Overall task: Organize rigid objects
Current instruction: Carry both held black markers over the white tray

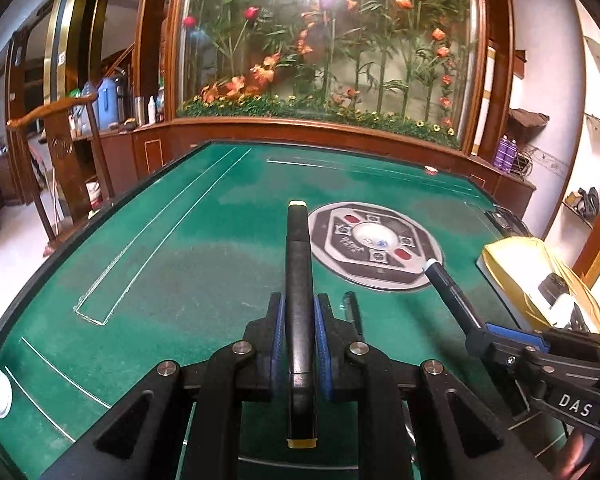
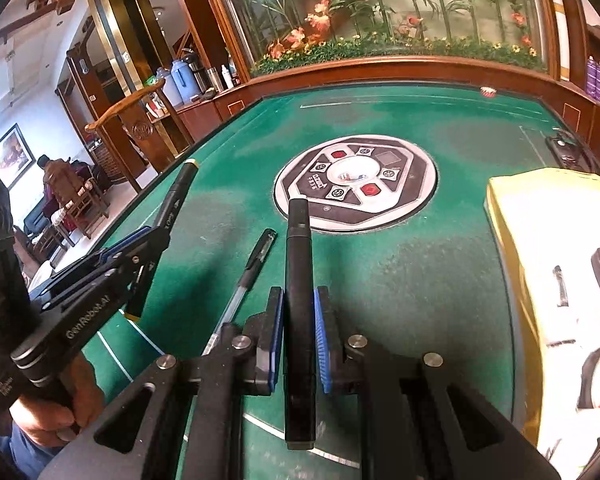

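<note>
Closest to the lens in the left wrist view: left gripper (image 1: 300, 344), blue pads (image 1: 278, 344) pressed narrow against a black marker with pale yellow end caps (image 1: 298, 280), held lengthwise and pointing out over the green bench (image 1: 180, 248). Same marker seen from the right wrist view (image 2: 172, 208), tilted up and away, clear of the felt. Right gripper (image 2: 298, 340) likewise clamped tight on a second black marker (image 2: 298, 280), also lifted off the surface; from the left view (image 1: 452, 288), white tip aimed toward the round control panel (image 1: 376, 246) sunk in the middle of the bench. Lying flat on the felt between the two grippers, touching neither: a clear-barrelled pen with a black cap (image 2: 248, 276), only its cap end visible from the left side (image 1: 352, 312). At the right edge of the bench, a yellow-rimmed open case (image 2: 512, 248) with white lining, holding a few dark items, too blurred to identify. Bare hand (image 2: 56, 408) wrapped around the left handle. Beyond the far edge, a glass cabinet of artificial flowers (image 1: 324, 48) in a wooden frame; at the left, a wooden chair back (image 1: 56, 112). Small red and white piece (image 2: 488, 91) near the far rim of the bench.
</note>
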`<state>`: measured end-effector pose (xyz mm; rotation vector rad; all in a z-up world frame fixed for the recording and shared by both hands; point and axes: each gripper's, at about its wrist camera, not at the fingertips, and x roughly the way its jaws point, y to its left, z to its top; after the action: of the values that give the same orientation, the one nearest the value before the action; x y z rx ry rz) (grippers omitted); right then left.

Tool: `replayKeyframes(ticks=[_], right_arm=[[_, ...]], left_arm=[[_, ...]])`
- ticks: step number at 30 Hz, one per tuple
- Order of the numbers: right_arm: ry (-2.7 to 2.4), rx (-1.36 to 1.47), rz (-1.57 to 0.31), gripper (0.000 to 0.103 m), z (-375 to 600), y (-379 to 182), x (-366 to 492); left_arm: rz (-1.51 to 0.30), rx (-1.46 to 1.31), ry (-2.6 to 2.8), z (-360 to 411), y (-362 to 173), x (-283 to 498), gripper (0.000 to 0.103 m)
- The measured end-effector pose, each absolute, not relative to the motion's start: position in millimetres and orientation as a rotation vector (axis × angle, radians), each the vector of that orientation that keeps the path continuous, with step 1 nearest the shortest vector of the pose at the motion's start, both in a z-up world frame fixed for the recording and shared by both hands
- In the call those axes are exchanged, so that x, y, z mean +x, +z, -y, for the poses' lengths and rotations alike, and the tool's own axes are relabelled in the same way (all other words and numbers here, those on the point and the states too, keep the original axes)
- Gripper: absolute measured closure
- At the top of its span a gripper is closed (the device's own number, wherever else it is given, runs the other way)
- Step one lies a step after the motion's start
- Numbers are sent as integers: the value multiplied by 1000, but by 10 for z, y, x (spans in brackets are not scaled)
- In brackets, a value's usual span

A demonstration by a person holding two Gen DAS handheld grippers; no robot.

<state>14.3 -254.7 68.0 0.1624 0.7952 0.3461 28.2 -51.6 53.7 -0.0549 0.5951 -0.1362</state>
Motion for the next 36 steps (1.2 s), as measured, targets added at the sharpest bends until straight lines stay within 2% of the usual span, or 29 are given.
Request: replayKeyframes(ticks=[14, 27, 36], right_arm=[[362, 197, -740, 89, 2750, 855, -63], [306, 295, -684, 89, 3391, 927, -270], [156, 409, -631, 89, 4191, 952, -484]], left_arm=[[-548, 33, -134, 800, 758, 86, 88], [-520, 155, -223, 1606, 951, -123, 88], [-655, 103, -441, 2441, 1001, -77, 88]])
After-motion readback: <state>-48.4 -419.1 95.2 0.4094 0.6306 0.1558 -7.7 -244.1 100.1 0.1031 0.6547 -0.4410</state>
